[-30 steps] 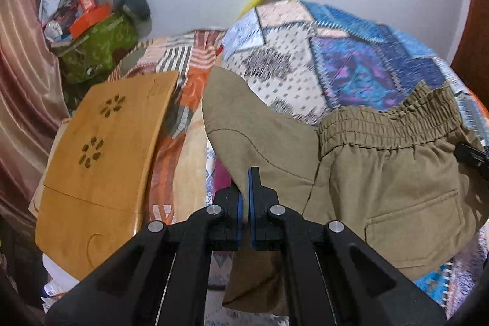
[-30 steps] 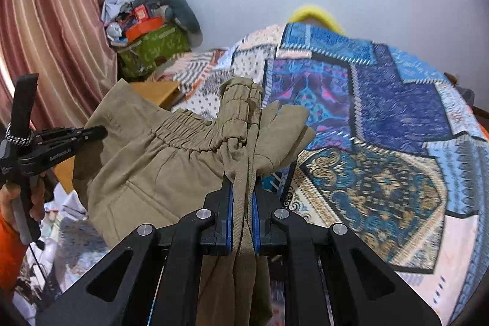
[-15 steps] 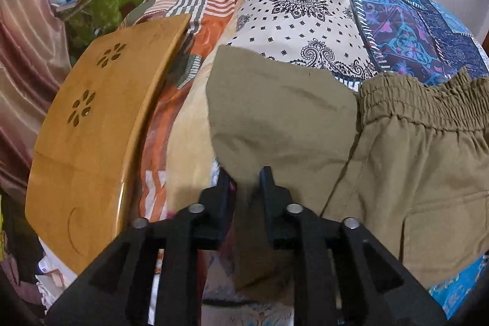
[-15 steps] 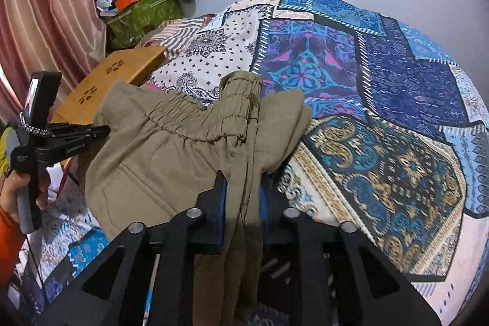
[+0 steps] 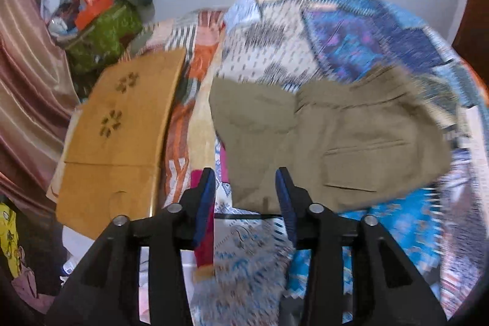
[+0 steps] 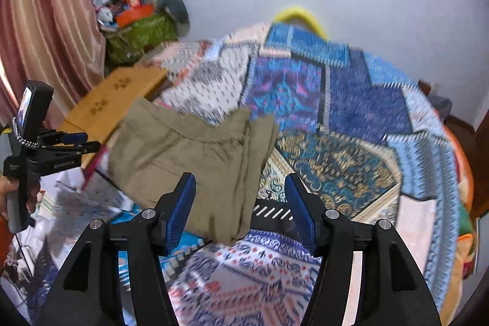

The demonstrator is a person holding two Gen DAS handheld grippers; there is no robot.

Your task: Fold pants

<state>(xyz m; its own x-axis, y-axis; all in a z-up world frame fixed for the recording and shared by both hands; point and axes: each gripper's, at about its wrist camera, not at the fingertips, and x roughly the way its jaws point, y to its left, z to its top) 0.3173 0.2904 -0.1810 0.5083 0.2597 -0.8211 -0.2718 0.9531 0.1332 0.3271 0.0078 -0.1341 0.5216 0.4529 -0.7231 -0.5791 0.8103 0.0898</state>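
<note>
The left gripper [image 5: 245, 188] is opening its jaws, and they are standing moderately apart with the near edge of the pants [image 5: 330, 139] showing in the gap; the blue pads [image 5: 205, 203] are not pressing on the cloth. To the left of the pants, a wooden board [image 5: 119, 139] with flower-shaped cut-outs is leaning beside the bed, smooth and tan. The pants are lying folded on the bed's patchwork quilt [image 5: 351, 38], near its front edge. They are khaki, of a matte woven cloth, with a slit pocket showing on the upper layer, and the bundle is forming a rough flat rectangle with soft creases.

In the right wrist view the left gripper [image 6: 78, 142] is hanging just left of the pants [image 6: 189, 155], gripped by a hand [image 6: 9, 194] at the frame's edge. The right gripper [image 6: 241, 194] is also opening its jaws, a little wider, and the folded right edge of the pants is sitting in the gap without either ribbed blue pad [image 6: 180, 213] clamping it. To the right of the pants the quilt [image 6: 360, 118] is spreading out in blue, purple and gold printed patches; motion blur is smearing its pattern.
</note>
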